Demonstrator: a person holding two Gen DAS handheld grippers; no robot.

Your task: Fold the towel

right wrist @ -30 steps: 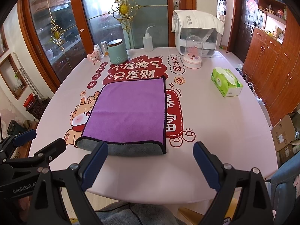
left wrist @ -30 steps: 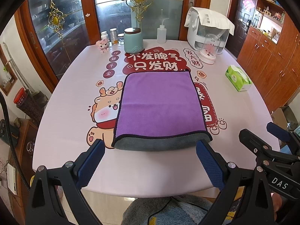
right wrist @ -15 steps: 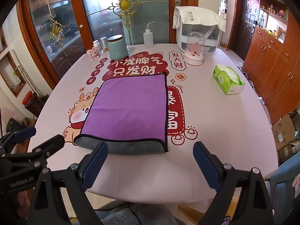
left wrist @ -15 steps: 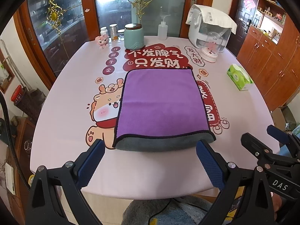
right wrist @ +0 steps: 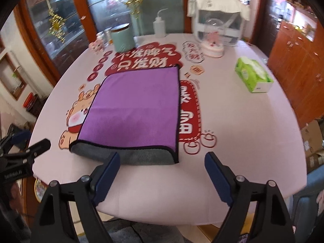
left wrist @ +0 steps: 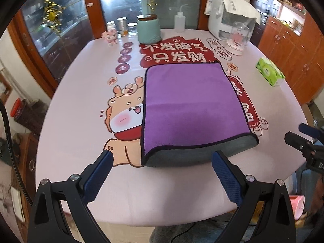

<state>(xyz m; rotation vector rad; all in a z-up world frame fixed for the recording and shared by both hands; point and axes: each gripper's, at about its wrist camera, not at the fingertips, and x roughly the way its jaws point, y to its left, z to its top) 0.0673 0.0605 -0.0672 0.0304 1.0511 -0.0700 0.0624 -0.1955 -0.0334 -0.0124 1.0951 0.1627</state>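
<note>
Pink printed tablecloth (left wrist: 77, 105) covers the round dining table in front of glass-panelled wooden doors. At the far edge stand a teal canister (left wrist: 149, 29), a squeeze bottle (left wrist: 179, 21) and a white appliance (left wrist: 230, 18); a green tissue box (left wrist: 269, 71) sits at the right.

Locate the purple towel (left wrist: 190, 105) at the centre of the cloth. It is already doubled once: the purple face is up, and a grey layer shows along the near edge. Its long axis runs away from you, front to back.

Your left gripper (left wrist: 162, 174) is spread wide and holds nothing. It hangs just short of the towel's near edge, towards the near-left corner (left wrist: 144, 160). Your right gripper (right wrist: 162, 172) is likewise spread wide and empty, and faces the near-right corner (right wrist: 175, 159) of the same edge. Neither gripper touches the fabric.

Note the controlling relation: the near edge lies directly ahead of both grippers, one corner to each, so neither arm is clearly nearer. The likely next fold carries this near edge away from you, across the long axis, onto the far edge. Take both layers at each corner; a grip on the upper layer alone would probably open the existing fold.
</note>
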